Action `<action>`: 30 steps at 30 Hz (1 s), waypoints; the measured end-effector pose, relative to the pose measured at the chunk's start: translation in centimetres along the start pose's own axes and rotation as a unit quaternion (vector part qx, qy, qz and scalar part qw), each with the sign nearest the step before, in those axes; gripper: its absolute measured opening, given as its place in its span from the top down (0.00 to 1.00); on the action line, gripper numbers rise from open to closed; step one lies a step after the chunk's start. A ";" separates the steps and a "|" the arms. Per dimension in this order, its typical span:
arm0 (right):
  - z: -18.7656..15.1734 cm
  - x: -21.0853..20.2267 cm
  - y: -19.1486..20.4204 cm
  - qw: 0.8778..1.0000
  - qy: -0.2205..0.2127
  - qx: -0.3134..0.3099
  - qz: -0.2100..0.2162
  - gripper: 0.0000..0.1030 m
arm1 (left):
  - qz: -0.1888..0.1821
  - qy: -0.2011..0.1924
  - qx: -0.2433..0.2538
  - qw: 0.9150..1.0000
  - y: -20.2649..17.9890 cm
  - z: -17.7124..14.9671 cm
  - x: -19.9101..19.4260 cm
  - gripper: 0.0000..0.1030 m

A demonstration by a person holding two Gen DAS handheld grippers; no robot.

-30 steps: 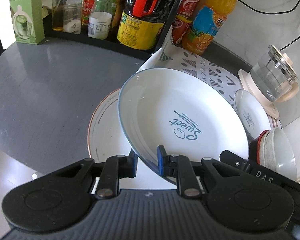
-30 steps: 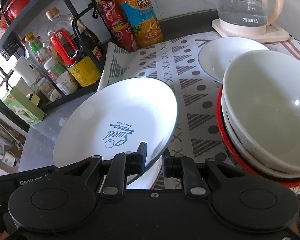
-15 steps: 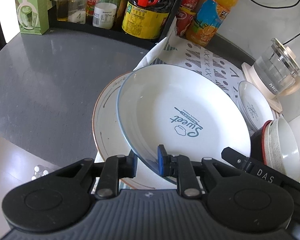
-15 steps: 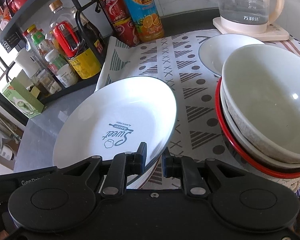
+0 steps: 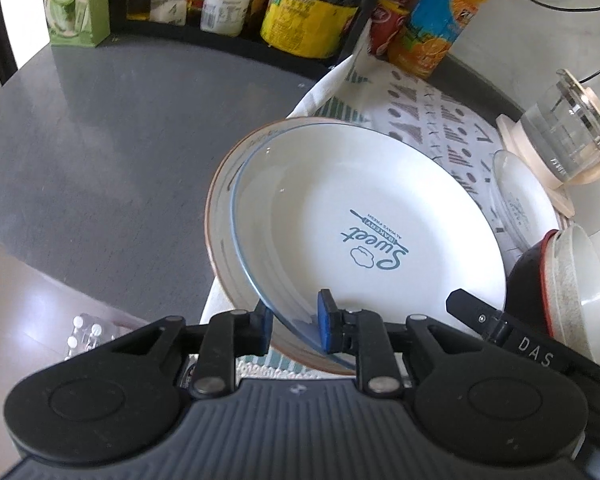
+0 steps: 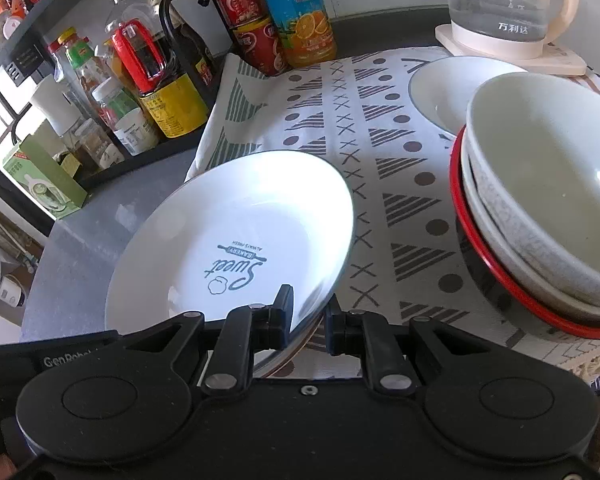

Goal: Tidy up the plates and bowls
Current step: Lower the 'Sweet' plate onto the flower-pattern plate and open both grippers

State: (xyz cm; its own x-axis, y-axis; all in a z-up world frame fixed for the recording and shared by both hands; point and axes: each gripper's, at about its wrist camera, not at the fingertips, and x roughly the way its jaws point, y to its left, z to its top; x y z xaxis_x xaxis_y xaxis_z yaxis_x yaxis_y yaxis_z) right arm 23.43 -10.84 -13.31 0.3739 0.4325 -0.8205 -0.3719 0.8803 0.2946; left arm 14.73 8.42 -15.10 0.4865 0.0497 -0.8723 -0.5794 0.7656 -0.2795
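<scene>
Gripping the near rim of the white "Sweet" plate from both sides: left gripper jaws opening, rim between the blue pads; right gripper jaws closed on the rim. Resting tilted over a brown-rimmed plate, which lies on the patterned cloth. To the right, stacked bowls nested in a red-rimmed one, and behind them a smaller plate near the glass kettle. Along the back, bottles, cans and an orange juice bottle.
</scene>
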 end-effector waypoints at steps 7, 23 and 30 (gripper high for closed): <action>0.3 0.1 0.5 1.000 -0.003 -0.016 -0.016 0.85 | -0.006 0.020 0.013 1.000 0.2 0.7 0.0 0.79; 0.6 1.7 0.0 0.999 0.022 0.006 -0.024 0.86 | 0.057 -0.001 0.062 0.996 0.6 2.5 -0.1 0.79; 1.8 0.6 0.5 1.000 0.014 0.003 -0.022 0.75 | 0.070 0.010 0.047 0.996 1.7 4.0 0.4 0.79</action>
State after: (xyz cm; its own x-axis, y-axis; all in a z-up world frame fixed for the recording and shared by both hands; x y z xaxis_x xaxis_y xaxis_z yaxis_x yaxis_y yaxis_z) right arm 25.04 -9.78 -12.77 0.3656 0.3876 -0.8462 -0.3503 0.8996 0.2607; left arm 16.55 12.26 -14.28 0.3917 0.1493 -0.9079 -0.5771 0.8084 -0.1160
